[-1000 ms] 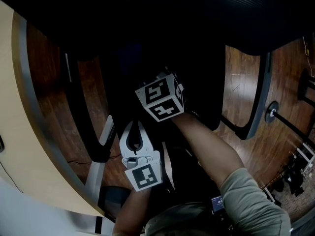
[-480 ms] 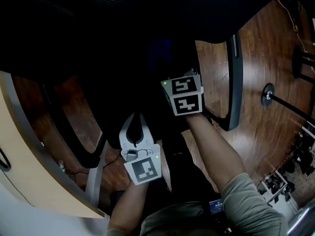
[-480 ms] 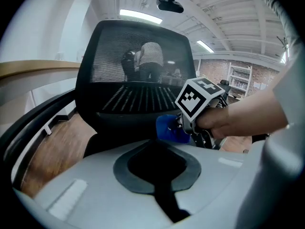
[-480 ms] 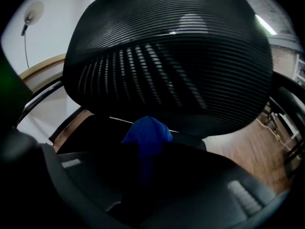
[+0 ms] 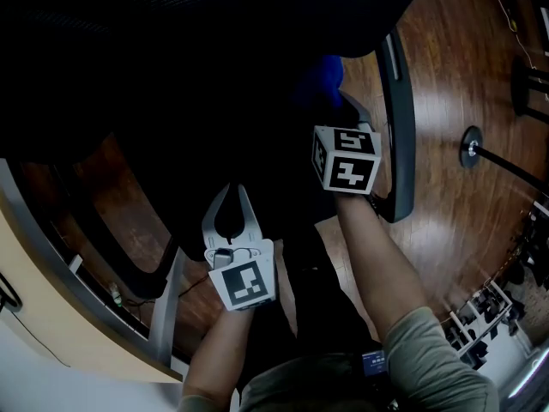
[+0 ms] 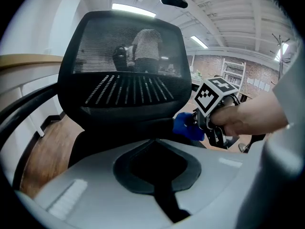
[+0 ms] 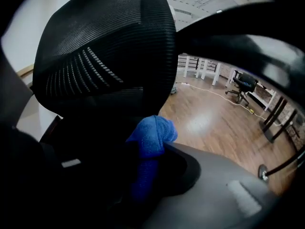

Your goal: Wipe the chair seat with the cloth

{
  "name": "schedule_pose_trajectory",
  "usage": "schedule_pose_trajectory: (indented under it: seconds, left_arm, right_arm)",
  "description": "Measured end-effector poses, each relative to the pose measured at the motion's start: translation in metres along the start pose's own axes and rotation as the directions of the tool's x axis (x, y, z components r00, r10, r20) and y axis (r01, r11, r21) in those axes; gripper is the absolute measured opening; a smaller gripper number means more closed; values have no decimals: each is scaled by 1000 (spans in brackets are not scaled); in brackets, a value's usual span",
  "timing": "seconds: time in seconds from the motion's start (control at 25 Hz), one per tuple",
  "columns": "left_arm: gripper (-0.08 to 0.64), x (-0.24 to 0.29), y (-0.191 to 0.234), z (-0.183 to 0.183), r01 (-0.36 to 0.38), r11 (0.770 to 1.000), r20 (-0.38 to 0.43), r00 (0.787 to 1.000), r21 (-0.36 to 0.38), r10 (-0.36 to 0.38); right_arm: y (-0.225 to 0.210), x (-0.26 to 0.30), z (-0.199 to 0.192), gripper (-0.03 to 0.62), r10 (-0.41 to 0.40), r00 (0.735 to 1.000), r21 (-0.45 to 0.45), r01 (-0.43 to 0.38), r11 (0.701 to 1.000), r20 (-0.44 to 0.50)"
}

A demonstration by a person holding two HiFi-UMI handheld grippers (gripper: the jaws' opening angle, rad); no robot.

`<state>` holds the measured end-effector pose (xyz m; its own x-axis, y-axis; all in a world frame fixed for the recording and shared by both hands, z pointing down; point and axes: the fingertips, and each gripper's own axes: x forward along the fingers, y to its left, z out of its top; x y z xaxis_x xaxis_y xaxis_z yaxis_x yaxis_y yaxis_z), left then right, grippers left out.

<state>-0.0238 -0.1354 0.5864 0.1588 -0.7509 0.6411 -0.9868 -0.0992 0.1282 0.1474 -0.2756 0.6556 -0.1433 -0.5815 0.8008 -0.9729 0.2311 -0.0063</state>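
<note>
Grips a bunched blue cloth [image 7: 151, 132] in the right gripper [image 7: 145, 168], jaws pressed onto its folds, a rounded wad poking out past the tips. Holds that cloth low over the far right part of the dark chair seat [image 5: 206, 110], just beside the right armrest [image 5: 396, 118] and close under the black mesh backrest [image 6: 126, 75]. Probably touches the seat with it, though too dark in the head view to be sure. Points the right gripper down and away from the body, marker cube turned up toward the head camera.

Carries the left gripper [image 5: 233, 194] nearer the body, over the front part of the seat and well apart from the cloth. Has its jaws together at the tips with nothing between them, only the dark loop-shaped hollow behind the tips. Looks from there straight at the backrest, with the right gripper off to the right and the blue wad at its nose, low against the backrest's base.

Stands on a brown wooden floor [image 5: 463, 75], with a pale curved desk edge [image 5: 51, 316] along the left of the head view.
</note>
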Motion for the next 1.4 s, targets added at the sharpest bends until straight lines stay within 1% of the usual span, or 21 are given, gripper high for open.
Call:
schedule_pose_trajectory:
  seconds: [0.2,0.32,0.4,0.48,0.56,0.72,0.84,0.96,1.04,1.2,1.4]
  left_arm:
    - [5,3,-1,-2,-1,1000,10,1000,2,1]
    - [5,-6,4,0,-16,999,33,999,-31,17]
    - [5,-16,13,-1,-33,998,37,999,-54,35]
    - [5,-25,25,-3,-59,995,32,998,-77,62]
    - [5,-35,40,-5,-100,990,35,994,-96,103]
    - [5,-60,72,-6,-169,978,45,983,-124,176]
    - [5,-80,89,-9,-204,970,43,977,-135,211]
    - [5,-101,102,-22,-232,961,36,970,-149,240]
    - [5,-111,110,-35,-259,950,21,963,-176,267]
    - [5,-131,122,-56,-321,920,-1,944,-227,329]
    - [5,-155,130,-77,-371,888,-26,925,-270,379]
  right_arm:
    - [-2,10,-16,100,1,1000,-11,-1,1000,-30]
    - [0,6,-14,100,-7,1000,-31,6,999,-20]
    - [10,0,-7,100,4,1000,-43,-4,999,-4]
    - [29,-8,2,100,38,999,-53,-37,998,19]
    - [55,-16,13,101,87,995,-84,-83,993,44]
    - [125,-35,26,101,200,977,-175,-184,967,73]
    - [184,-48,28,101,300,951,-265,-271,925,73]
    - [242,-61,19,101,397,916,-359,-351,865,61]
    - [274,-67,9,101,452,891,-412,-398,820,38]
    - [321,-74,-15,101,525,851,-466,-475,746,-27]
    - [371,-79,-45,101,583,805,-513,-547,661,-107]
